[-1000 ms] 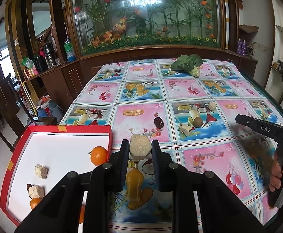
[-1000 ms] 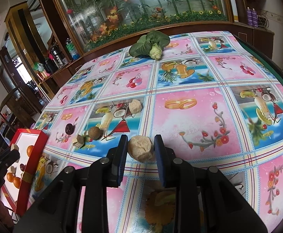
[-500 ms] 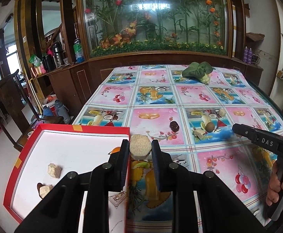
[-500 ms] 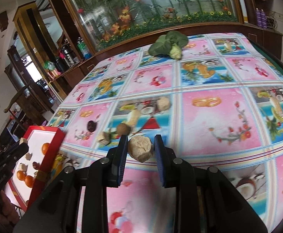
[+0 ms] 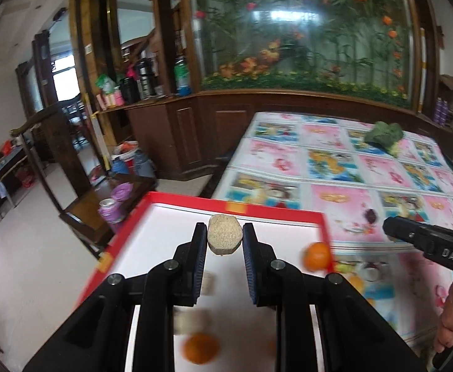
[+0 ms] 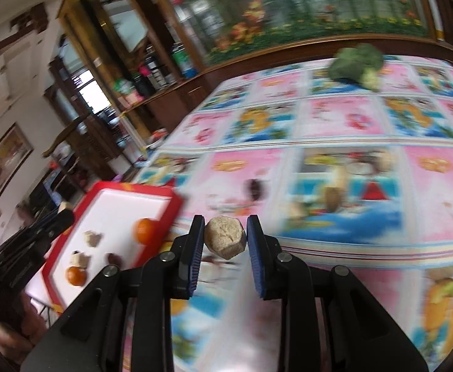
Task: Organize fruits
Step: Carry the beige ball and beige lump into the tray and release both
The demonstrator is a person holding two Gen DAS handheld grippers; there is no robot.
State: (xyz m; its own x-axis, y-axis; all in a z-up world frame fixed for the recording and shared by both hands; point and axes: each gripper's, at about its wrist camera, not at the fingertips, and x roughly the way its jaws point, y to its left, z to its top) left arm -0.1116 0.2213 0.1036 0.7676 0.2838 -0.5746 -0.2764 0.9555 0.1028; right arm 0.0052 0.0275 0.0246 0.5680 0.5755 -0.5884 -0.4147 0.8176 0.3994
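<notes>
My left gripper (image 5: 224, 241) is shut on a tan, rough-skinned fruit (image 5: 225, 238), held above the white floor of a red-rimmed tray (image 5: 235, 207). Oranges (image 5: 316, 255) and pale chunks (image 5: 192, 321) lie in that tray. My right gripper (image 6: 225, 238) is shut on a second tan fruit (image 6: 225, 236), over the patterned tablecloth just right of the tray (image 6: 161, 217). On the cloth lie a dark fruit (image 6: 255, 188), a brown round fruit (image 6: 330, 199) and pale pieces. In the left wrist view the right gripper (image 5: 425, 243) shows at the right edge, a hand on its handle.
A leafy green vegetable (image 6: 355, 62) lies at the far end of the table. Left of the table, below its edge, stands a dark side table with a can (image 5: 110, 209). A wooden cabinet with a flower display (image 5: 304, 46) backs the table.
Both grippers have swung left with their fruits. The left one went from over the tablecloth to over the tray; the right one has come close to the tray's right rim.
</notes>
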